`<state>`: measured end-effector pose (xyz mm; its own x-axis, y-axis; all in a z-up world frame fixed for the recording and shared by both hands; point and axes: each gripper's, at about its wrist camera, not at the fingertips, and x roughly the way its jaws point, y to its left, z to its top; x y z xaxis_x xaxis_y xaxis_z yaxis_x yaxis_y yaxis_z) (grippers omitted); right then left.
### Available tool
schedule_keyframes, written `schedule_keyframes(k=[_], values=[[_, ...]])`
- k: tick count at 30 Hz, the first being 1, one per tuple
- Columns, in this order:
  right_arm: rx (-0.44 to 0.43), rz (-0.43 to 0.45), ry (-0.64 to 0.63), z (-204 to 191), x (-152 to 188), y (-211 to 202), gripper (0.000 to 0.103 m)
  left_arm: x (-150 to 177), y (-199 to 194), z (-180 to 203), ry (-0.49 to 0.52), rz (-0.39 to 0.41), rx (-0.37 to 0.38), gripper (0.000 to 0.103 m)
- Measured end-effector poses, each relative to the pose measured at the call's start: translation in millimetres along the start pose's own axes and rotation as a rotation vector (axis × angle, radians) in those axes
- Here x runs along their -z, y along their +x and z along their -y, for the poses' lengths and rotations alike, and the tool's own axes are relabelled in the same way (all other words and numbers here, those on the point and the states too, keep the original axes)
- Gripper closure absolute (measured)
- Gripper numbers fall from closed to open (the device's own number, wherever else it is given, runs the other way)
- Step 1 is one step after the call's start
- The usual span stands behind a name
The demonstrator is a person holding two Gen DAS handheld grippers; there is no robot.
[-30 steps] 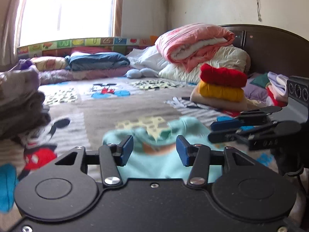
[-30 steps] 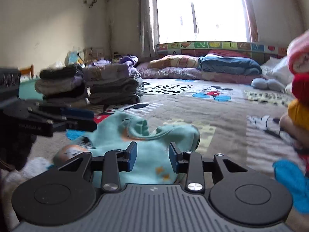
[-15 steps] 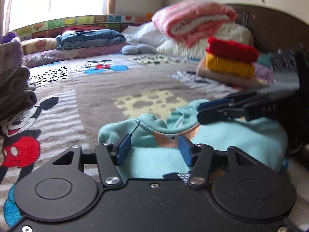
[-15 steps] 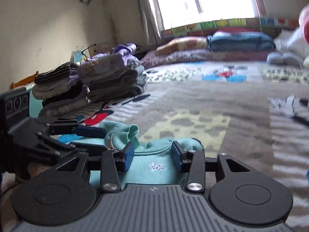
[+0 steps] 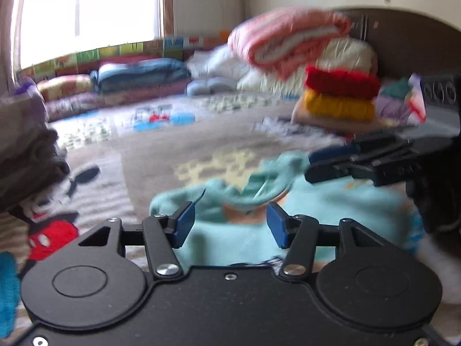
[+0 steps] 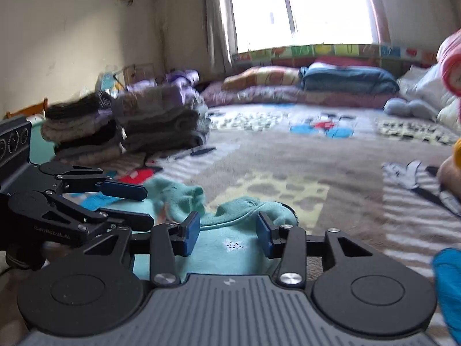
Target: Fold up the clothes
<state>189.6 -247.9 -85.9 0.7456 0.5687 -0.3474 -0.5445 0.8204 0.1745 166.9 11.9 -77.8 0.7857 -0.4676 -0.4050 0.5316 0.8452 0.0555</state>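
Note:
A teal fleece garment [image 5: 236, 245] lies crumpled on the patterned bed cover, its neck opening turned away from me. My left gripper [image 5: 230, 222] hovers low over its near-left part with blue pads apart and cloth below them, not pinched. My right gripper [image 6: 227, 230] sits over the garment [image 6: 230, 248] with its jaws opening; cloth lies between the pads, but they do not press it. Each gripper shows in the other's view: the right gripper [image 5: 312, 164] from the right, the left gripper [image 6: 141, 204] from the left, both over the same garment.
A stack of folded grey and purple clothes [image 6: 161, 124] stands at the left of the bed. A red, yellow and beige folded stack [image 5: 340, 98] sits at the right below a pink quilt [image 5: 288, 43] and the dark headboard [image 5: 403, 34]. Pillows [image 6: 345, 77] line the window side.
The right gripper's pads have spread wider over the teal cloth. Both views swung a little and the picture is now blurred. The left gripper's gap looks the same.

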Motion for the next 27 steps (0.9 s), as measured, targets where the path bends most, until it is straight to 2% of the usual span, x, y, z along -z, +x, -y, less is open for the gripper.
schedule_keyframes(k=[4, 6, 10, 18, 21, 23, 24, 26, 27], values=[[0.021, -0.012, -0.051, -22, 5, -27, 0.055, 3, -26, 21, 0.059, -0.013, 0.017, 0.049], [0.008, -0.017, -0.042, -29, 11, -31, 0.055, 9, -24, 24, 0.067, -0.041, 0.019, 0.049], [0.018, -0.050, -0.028, -32, 27, -15, 0.054, 23, -11, 25, 0.062, -0.094, 0.032, 0.049], [-0.009, -0.077, 0.043, -19, 40, 1, 0.054, 36, 1, 17, 0.017, -0.094, 0.059, 0.045], [-0.009, -0.066, 0.035, -23, 39, -4, 0.054, 35, -6, 15, -0.025, -0.084, 0.062, 0.044], [0.011, -0.023, 0.043, -28, 36, -19, 0.051, 30, -20, 11, -0.104, -0.068, 0.043, 0.043], [0.024, -0.007, 0.092, -26, 36, -27, 0.049, 27, -29, 10, -0.148, -0.052, 0.030, 0.042], [0.050, 0.022, 0.205, -19, 38, -43, 0.032, 24, -44, 7, -0.254, -0.020, -0.002, 0.027], [0.051, 0.032, 0.282, -13, 40, -47, 0.030, 25, -48, 3, -0.325, -0.013, -0.015, 0.027]])
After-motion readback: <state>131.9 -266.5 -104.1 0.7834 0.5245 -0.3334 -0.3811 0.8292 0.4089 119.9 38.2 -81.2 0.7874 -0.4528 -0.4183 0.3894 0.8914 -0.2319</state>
